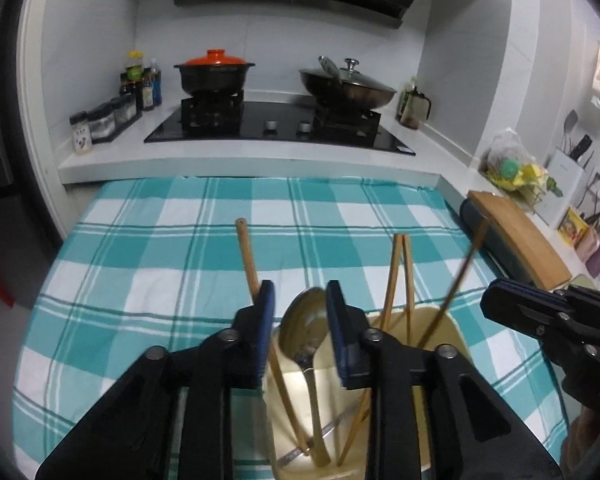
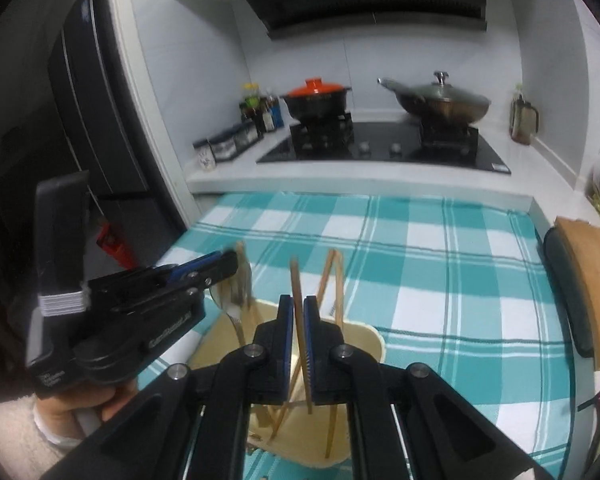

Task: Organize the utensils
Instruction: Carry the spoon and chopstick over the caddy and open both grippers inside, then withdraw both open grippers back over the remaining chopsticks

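Note:
A cream utensil holder stands on the teal checked cloth. It holds a metal spoon, a wooden handle and several wooden chopsticks. My left gripper is open above the holder, its jaws on either side of the spoon's bowl. My right gripper is shut on a single chopstick whose lower end is inside the holder. The right gripper also shows at the right of the left wrist view, with that chopstick blurred.
A wooden cutting board on a dark stand sits at the cloth's right edge. Behind are the hob with an orange-lidded pot and a wok, spice jars, and a bag of items.

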